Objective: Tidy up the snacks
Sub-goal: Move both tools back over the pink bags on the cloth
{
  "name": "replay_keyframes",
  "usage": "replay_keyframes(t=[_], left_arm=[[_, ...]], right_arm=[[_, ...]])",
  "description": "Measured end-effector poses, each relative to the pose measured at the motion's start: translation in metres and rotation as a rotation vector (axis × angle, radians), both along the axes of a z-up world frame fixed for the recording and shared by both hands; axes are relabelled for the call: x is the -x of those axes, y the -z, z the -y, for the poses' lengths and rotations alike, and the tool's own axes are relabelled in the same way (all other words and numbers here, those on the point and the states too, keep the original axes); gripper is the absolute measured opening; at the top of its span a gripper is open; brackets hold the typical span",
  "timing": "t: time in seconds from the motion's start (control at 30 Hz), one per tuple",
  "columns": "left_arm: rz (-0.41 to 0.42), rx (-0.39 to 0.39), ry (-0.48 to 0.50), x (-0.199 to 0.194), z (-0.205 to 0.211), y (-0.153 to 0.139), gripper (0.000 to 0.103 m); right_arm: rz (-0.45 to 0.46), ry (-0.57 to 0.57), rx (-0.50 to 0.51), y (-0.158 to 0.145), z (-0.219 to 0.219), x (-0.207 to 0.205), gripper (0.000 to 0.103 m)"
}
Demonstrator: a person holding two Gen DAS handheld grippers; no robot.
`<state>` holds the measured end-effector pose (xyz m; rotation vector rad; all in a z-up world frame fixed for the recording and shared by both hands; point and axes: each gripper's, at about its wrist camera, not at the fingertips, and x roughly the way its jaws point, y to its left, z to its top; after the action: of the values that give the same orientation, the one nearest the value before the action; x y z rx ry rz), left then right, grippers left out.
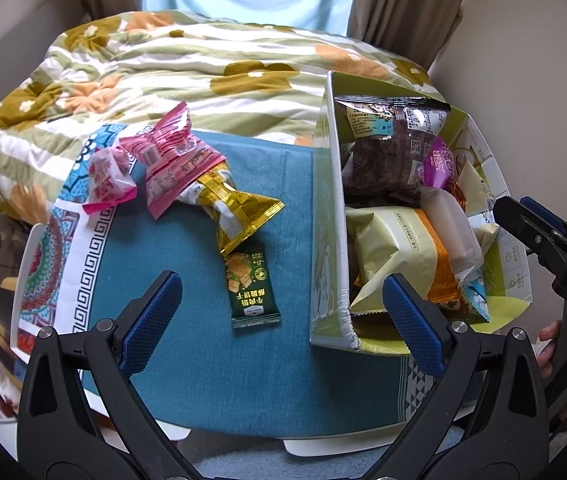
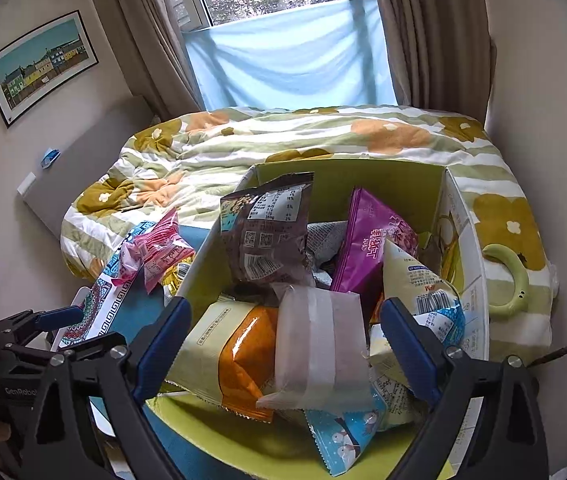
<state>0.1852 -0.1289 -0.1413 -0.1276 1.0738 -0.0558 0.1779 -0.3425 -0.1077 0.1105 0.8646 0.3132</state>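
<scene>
A green cardboard box (image 1: 331, 200) stands on the blue cloth (image 1: 187, 280), holding a brown bag (image 2: 267, 232), a purple bag (image 2: 371, 240), an orange-and-cream packet (image 2: 227, 352) and a frosted white packet (image 2: 319, 344). My right gripper (image 2: 285, 344) hangs open over the box, its pads either side of the white packet without touching it. Left of the box lie pink packets (image 1: 171, 160), a gold packet (image 1: 235, 208) and a dark green cracker packet (image 1: 253, 288). My left gripper (image 1: 283, 316) is open above the green packet, holding nothing.
A floral quilt (image 1: 203, 60) covers the bed behind the cloth. A patterned cloth border (image 1: 79, 248) runs along the left edge. A pale green ring (image 2: 515, 280) lies on the quilt right of the box. A person's hand (image 1: 549, 336) shows at the right.
</scene>
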Motion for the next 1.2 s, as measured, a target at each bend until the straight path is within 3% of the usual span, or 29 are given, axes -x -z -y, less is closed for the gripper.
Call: replay_keyframes(t=[0.3,0.57,0.93,1.2], left_arm=[[0.04,-0.004,-0.066,0.018,-0.036,-0.018,0.1],[0.064,-0.004,-0.129,0.025,-0.104,-0.025,0.1],[0.048,0.025,-0.081,-0.02,-0.199,-0.024,0.1],[0.005,0.066,-0.034,-0.074,-0.252,-0.001,0.1]], right_arm=[[-0.023,-0.032,0.004,-0.012,-0.011,0.005,0.094],[0.017,-0.077,-0.008,-0.024,-0.059,0.006,0.094],[0.018,-0.05,-0.005,-0.028,-0.155,-0.005,0.094],[-0.013,-0.035,0.011,-0.009,-0.219,-0.041,0.094]])
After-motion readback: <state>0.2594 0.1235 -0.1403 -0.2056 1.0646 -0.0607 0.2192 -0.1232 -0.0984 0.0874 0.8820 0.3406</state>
